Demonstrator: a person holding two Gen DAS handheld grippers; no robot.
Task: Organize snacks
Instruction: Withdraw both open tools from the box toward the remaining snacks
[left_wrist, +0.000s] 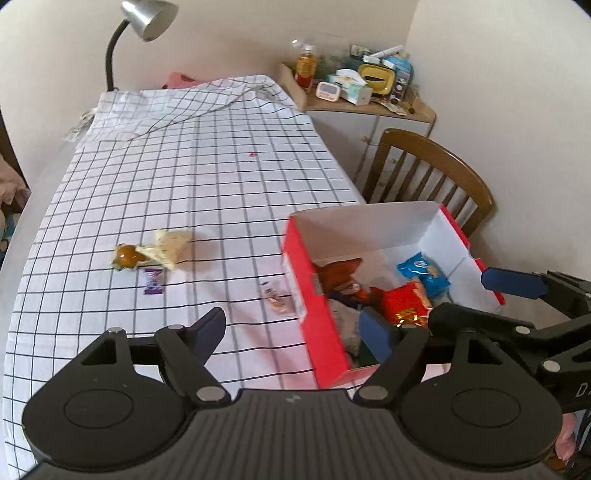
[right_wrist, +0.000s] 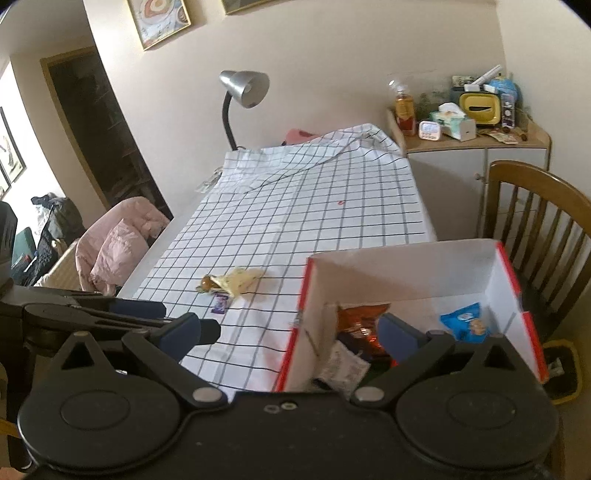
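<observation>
Snacks are seen gathered in a red box with white inner walls, which is stood open-topped at the near right edge of the desk. Inside it a blue packet is laid against the far right corner, a red packet is placed just in front of it, an orange-brown packet is propped near the left wall, and a crumpled pale wrapper is found at the near side. The fingers of the left gripper are spread wide and nothing is held between them; one finger is hung over the checked cloth and the other over the near end of the box. The fingers of the right gripper are likewise spread wide and empty, with the right finger placed above the box contents; whether any packet is touched cannot be told. No earlier picture is given. Outside the box, a small clear sachet is left just beside the red wall, a purple wrapped sweet is laid farther left, and a round amber piece is set touching a pale triangular packet near it. A desk lamp, a wooden chair and a cluttered cabinet are seen beyond.
</observation>
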